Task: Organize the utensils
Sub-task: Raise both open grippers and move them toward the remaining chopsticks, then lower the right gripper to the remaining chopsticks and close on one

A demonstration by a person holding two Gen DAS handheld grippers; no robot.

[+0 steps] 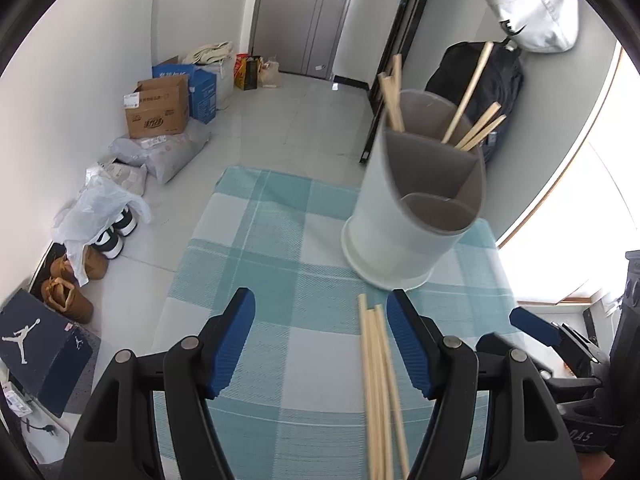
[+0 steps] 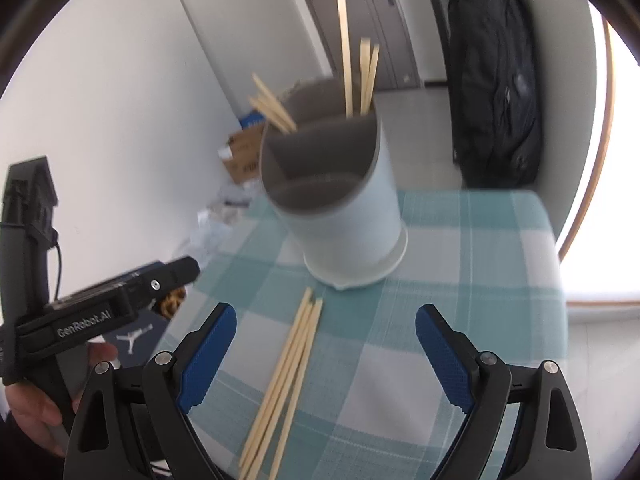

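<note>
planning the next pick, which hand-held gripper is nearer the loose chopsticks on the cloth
Too close to call. The chopsticks lie between the right hand-held gripper's open jaws, and beside the left hand-held gripper's right finger.

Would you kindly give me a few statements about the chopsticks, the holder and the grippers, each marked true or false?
1. Loose chopsticks lie on the cloth. True.
2. The holder has tipped over. False: it stands upright.
3. The holder already has chopsticks in it. True.
4. The right hand-held gripper grips a chopstick. False: it is open and holds nothing.
5. The left hand-held gripper is shut. False: it is open.
</note>
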